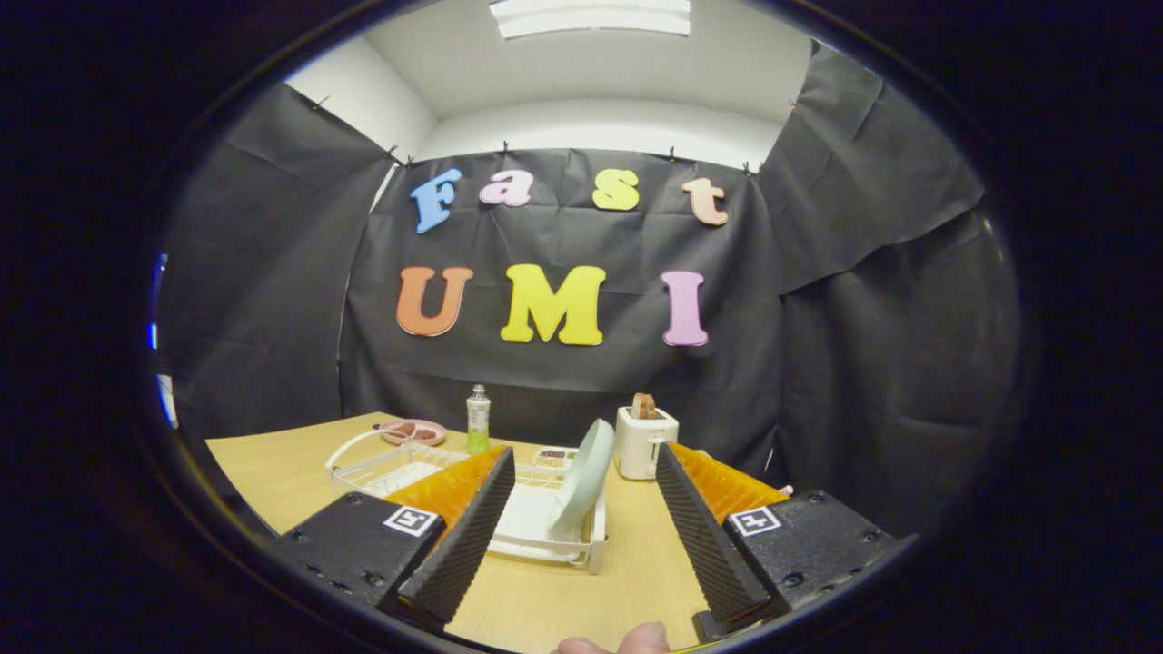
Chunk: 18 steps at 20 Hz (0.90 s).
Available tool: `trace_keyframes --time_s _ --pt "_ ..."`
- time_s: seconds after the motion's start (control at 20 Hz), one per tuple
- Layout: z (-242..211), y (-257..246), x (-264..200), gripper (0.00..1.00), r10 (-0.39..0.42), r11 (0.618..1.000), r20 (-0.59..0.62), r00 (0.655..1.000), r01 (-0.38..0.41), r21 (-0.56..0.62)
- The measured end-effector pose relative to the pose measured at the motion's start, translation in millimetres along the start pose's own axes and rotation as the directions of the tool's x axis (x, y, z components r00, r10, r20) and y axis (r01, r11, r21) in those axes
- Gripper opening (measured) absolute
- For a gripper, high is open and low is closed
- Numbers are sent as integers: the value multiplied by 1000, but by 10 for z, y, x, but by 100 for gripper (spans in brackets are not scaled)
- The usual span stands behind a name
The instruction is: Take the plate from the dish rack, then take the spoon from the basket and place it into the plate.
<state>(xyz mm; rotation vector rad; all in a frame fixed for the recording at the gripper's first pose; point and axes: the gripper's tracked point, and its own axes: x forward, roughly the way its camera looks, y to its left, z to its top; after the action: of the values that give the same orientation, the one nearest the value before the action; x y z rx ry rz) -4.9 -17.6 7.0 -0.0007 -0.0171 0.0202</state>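
In the gripper view, the hand-held gripper [581, 463] hangs above the light wooden table [273, 481] with its two ribbed fingers [463, 536] spread wide apart and nothing between them. Ahead of the fingers, in the gap they frame, stands the white wire dish rack [545, 527], and the pale green round plate [581, 490] sits in it on edge, tilted, apart from both fingers. To the left of the rack, partly hidden behind the left finger, is the white wire basket [386, 463] with an arched handle; what lies inside it cannot be made out. Beyond the basket rests a pink plate [413, 431] carrying something dark, and beside it stands a clear bottle of green liquid with a white cap [478, 420]. Just behind the rack to the right is a white toaster [645, 442] with a brown slice poking out of its top. A fingertip [641, 639] of a person shows below the gripper.
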Motion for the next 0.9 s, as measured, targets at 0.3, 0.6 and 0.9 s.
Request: trace_keyframes --time_s 0.3,0.6,0.9 --pt "59 -440 83 100 -28 1000 -34 999 28 -3" --pt "326 -754 403 100 9 1000 -75 997 -11 -26" --pt "513 -649 1084 100 113 991 -211 971 -125 -44"
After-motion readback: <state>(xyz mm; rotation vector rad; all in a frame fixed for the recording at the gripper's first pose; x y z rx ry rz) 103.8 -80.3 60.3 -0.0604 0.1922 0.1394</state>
